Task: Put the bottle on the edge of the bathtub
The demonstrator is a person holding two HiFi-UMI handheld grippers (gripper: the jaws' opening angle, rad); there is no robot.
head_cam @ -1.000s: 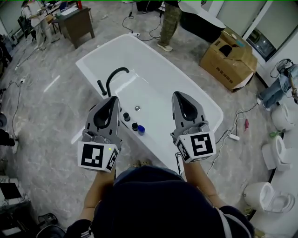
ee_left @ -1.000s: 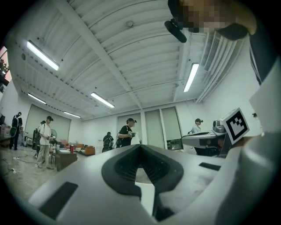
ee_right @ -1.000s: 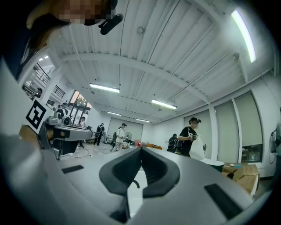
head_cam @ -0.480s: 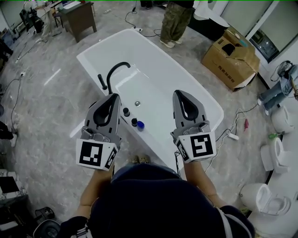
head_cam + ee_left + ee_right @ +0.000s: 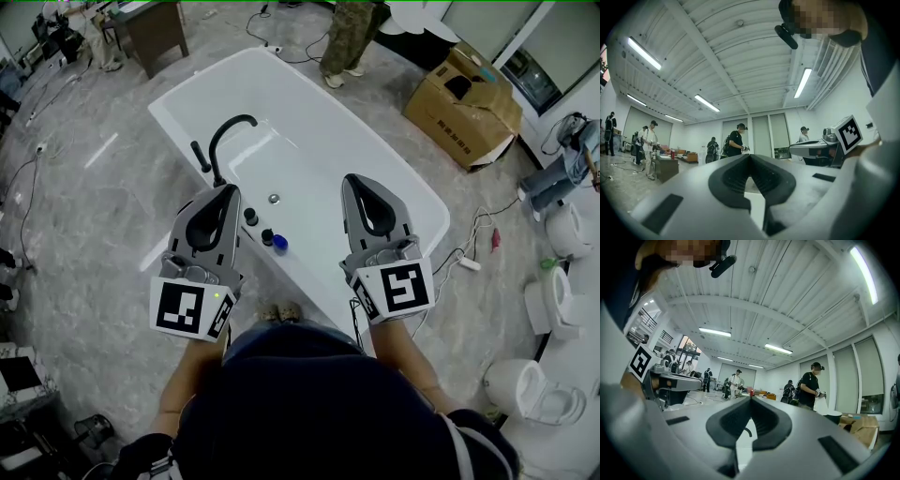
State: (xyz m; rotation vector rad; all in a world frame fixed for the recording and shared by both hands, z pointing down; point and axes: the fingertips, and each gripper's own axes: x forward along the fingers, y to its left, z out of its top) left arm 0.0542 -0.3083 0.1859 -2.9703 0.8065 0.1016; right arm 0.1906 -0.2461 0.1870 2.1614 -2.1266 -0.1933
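Observation:
A white bathtub (image 5: pixel 178 122) fills the middle of the head view, with a black curved faucet (image 5: pixel 228 134) on its left rim. A small blue-topped object (image 5: pixel 279 244), apparently the bottle seen from above, stands on the tub's near rim beside two black knobs (image 5: pixel 250 217). My left gripper (image 5: pixel 227 192) hovers just left of it, apart from it, shut with nothing held. My right gripper (image 5: pixel 353 181) hangs over the tub's near right part, shut and empty. In the left gripper view (image 5: pixel 750 155) and the right gripper view (image 5: pixel 750 398) the jaw tips meet, pointed out at the room.
A cardboard box (image 5: pixel 464 89) sits right of the tub. A person's legs (image 5: pixel 343 37) stand at its far end. Toilets (image 5: pixel 561 309) line the right side. A brown desk (image 5: pixel 155 33) is at the far left. Cables (image 5: pixel 473 248) trail on the floor.
The view has shifted a little, so the tub sits slightly higher and further left in the frame. Both grippers stay shut and side by side over the near rim.

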